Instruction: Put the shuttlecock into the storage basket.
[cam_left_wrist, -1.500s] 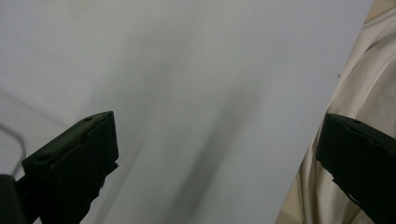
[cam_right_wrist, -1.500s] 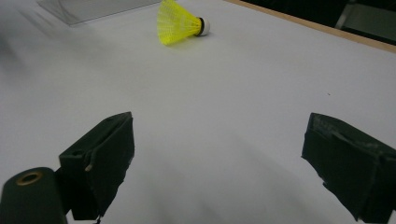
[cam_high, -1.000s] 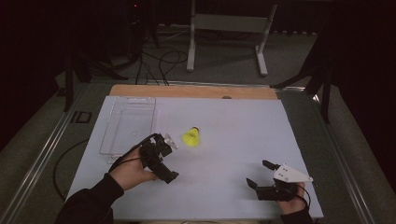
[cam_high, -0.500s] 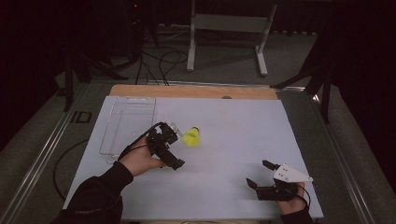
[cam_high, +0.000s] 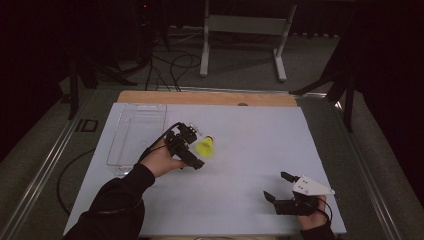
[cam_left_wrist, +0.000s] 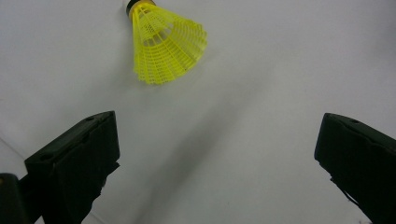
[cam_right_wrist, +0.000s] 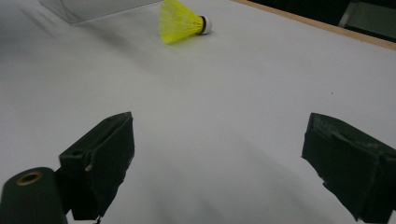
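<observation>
Left gripper (cam_high: 196, 150) jaws wide, closing on shuttlecock (cam_high: 205, 147); right gripper (cam_high: 281, 186) also open, idle. Pinch skirt gently, don't crush.

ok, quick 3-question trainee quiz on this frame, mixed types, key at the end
1. True or false: the left gripper is shut on the yellow shuttlecock.
2. Multiple choice: the clear tray lies (A) on the left part of the white table, (B) beside the right gripper, (C) on the floor.
3. Fill in: the shuttlecock lies on its ____, apart from the tray.

Key
1. False: in the left gripper view the jaws stand wide apart, with the shuttlecock ahead of them and untouched.
2. A
3. side: in the right gripper view its cork end rests on the table, skirt toward the tray.
</observation>
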